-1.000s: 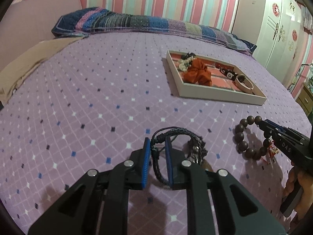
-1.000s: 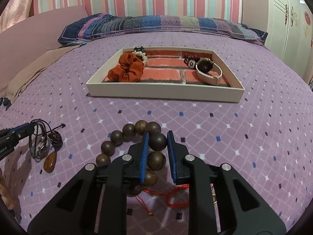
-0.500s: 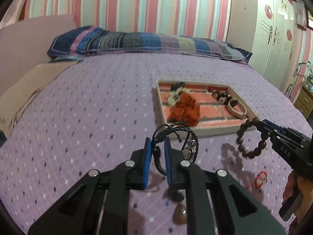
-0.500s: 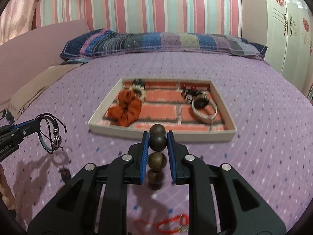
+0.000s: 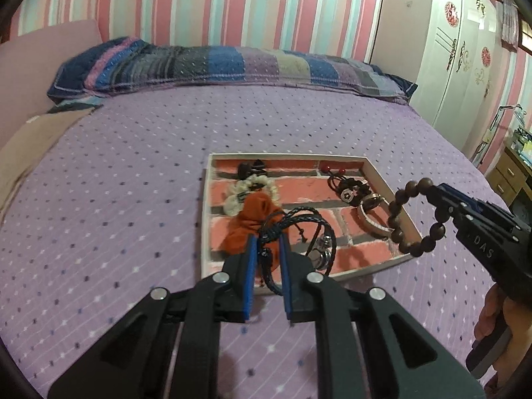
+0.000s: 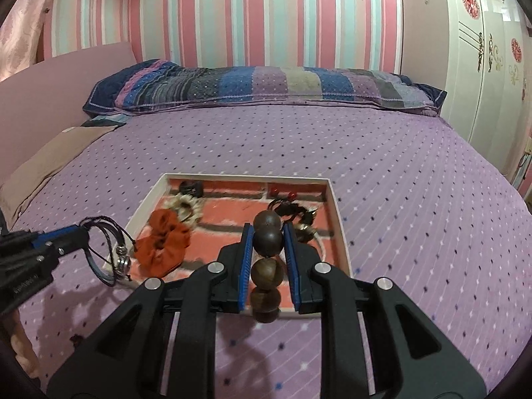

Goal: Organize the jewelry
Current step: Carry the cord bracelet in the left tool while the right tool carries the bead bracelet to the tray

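Currently both grippers aloft above bed (image 5: 133, 166), near tray (image 5: 204, 219). Left gripper (image 5: 267, 249) fingers clamped on black cord bracelet (image 5: 299, 219); right gripper (image 6: 266, 236) fingers pinching wooden bead bracelet (image 6: 267, 239), beads dangling over tray's near rim.

Legible markings: one found.
"DAS" in pale letters on the black body of the right tongs (image 5: 432, 193), right of the tray (image 5: 204, 219); other print unreadable.
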The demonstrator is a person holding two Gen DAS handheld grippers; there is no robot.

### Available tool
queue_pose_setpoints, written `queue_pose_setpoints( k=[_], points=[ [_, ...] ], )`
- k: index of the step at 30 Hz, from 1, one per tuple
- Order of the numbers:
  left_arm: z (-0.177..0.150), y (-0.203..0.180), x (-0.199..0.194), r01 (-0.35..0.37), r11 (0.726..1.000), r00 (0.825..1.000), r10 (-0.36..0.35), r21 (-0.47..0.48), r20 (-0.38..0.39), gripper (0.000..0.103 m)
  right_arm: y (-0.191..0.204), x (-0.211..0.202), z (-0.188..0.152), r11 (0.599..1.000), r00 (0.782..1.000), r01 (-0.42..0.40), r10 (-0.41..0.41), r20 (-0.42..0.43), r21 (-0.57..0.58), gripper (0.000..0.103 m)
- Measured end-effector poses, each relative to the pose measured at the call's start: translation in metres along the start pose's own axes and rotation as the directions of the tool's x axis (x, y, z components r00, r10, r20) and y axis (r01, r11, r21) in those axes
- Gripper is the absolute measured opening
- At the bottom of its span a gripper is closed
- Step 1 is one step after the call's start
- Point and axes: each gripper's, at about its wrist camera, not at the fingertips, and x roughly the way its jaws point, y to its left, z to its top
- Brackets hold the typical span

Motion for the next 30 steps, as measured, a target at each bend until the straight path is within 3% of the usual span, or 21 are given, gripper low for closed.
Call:
queue_pose_setpoints(
  k=[6,15,22,30],
  points=[
    [0.004,-0.005,0.045,-0.013,1.000,0.998,0.014,0.006,-0.066,0.014,-0.024,0.032,0.000,1.000,0.999,0.018,-0.018,-0.043,0.010,0.020],
    [-0.013,0.012,0.097,-0.074,0.997,0.985,0.070,-0.019,-0.158,0.013,-0.052,0.073,-0.037,0.997,0.990,0.067,-0.060,-0.131,0.046,0.020],
    [-0.015,0.020,0.110,-0.096,0.995,0.978,0.091,-0.017,-0.189,0.013,-0.057,0.094,-0.049,0.994,0.977,0.096,-0.084,-0.195,0.049,0.020],
    [-0.018,0.019,0.114,-0.113,0.994,0.975,0.112,0.002,-0.191,0.014,-0.058,0.099,-0.057,0.993,0.972,0.112,-0.101,-0.212,0.042,0.020]
  ],
)
